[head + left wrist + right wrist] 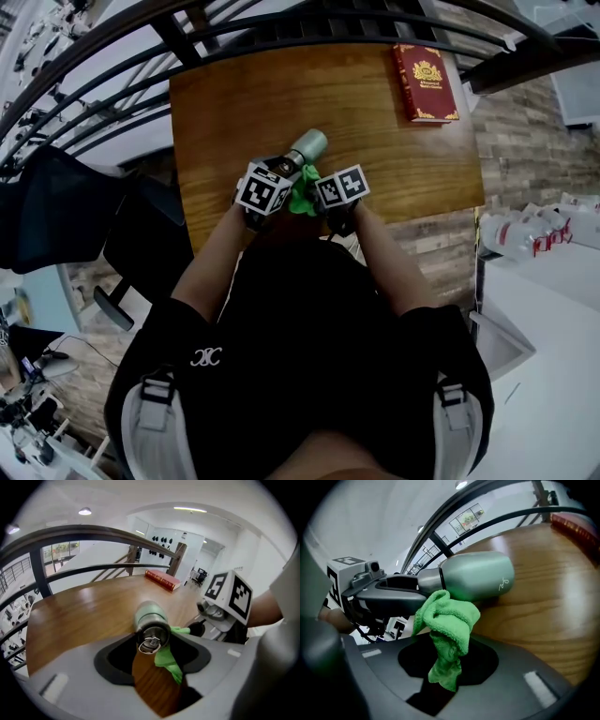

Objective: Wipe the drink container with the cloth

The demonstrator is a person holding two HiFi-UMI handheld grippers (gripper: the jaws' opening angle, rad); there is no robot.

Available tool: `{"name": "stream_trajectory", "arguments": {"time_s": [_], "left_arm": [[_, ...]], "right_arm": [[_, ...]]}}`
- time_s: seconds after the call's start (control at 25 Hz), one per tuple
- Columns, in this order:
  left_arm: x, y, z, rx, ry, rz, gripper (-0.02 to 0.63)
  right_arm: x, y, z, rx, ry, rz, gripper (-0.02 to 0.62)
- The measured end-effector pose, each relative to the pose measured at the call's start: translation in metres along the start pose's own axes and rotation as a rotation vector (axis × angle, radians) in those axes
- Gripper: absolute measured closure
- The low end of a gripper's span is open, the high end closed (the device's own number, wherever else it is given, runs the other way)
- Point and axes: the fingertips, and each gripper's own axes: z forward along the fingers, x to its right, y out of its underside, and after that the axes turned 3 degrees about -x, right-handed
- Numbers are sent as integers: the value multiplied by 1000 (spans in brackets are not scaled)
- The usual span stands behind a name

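A grey-green metal drink bottle (307, 147) is held nearly level above the wooden table (244, 103). My left gripper (281, 174) is shut on its capped neck end; in the left gripper view the cap with its ring (151, 641) sits between the jaws. My right gripper (315, 199) is shut on a bright green cloth (446, 630), whose bunched top touches the underside of the bottle (476, 576) near its neck. The same cloth (171, 660) shows just right of the cap in the left gripper view, and as a green patch (302, 192) between the two marker cubes.
A red book (425, 82) with gold print lies at the table's far right corner. A dark curved railing (281, 28) runs behind the table. A black chair (141, 244) stands to the left, and white counters with packages (534, 230) stand to the right.
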Motion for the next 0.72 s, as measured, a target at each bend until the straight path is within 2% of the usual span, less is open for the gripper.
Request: {"name": "stream_trajectory", "arguments": {"time_s": [0.12,0.4,0.72], "left_arm": [[2,4,-2,-9,3,4,327],[3,10,-7,-22,-4,16,327],[16,13,-13,-51,-61,193,327]], "right_arm": [[3,1,4,17,1,23,497],[36,-8,-15,49,76,48,497],[63,-19,-37,23,158,-17,497]]}}
